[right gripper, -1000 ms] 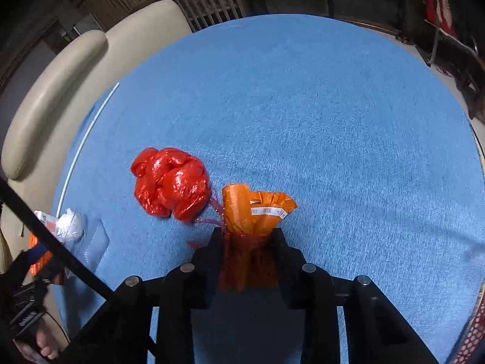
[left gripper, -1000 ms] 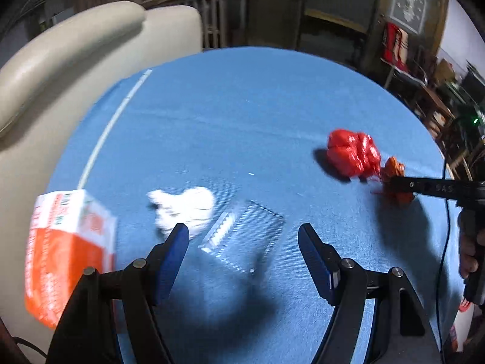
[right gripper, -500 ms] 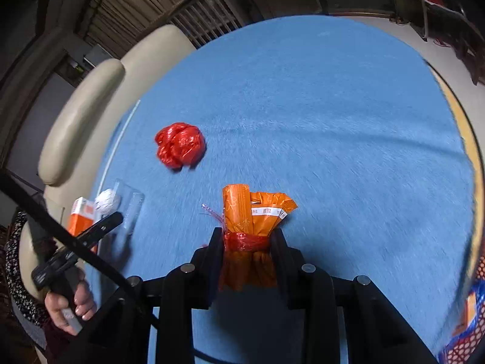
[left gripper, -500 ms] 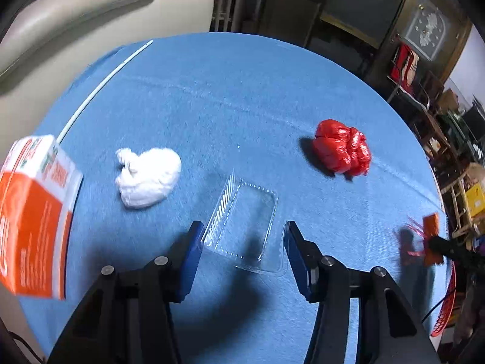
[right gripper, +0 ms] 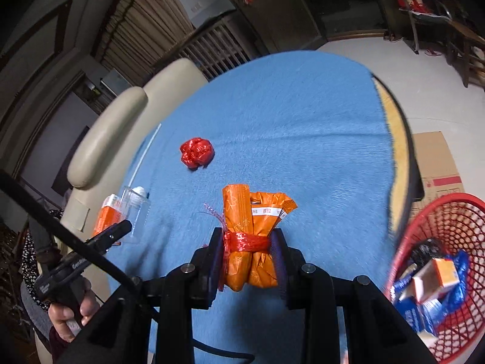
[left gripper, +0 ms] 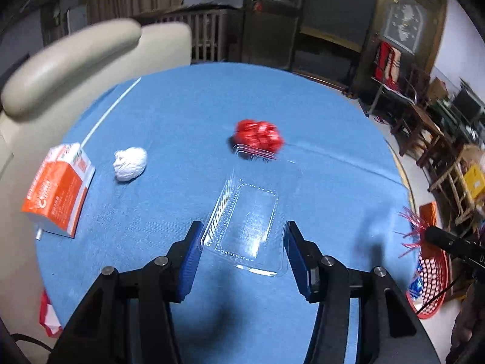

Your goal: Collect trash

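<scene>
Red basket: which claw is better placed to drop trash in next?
Right. The right claw grips the orange packet beside the red basket; the left claw only straddles the clear tray.

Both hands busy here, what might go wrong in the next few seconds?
The right gripper pinches the orange bundle only at its red tie, so it may slip before reaching the red basket. The left gripper straddles a flimsy clear clamshell; closing could crush it or pop it away.
</scene>
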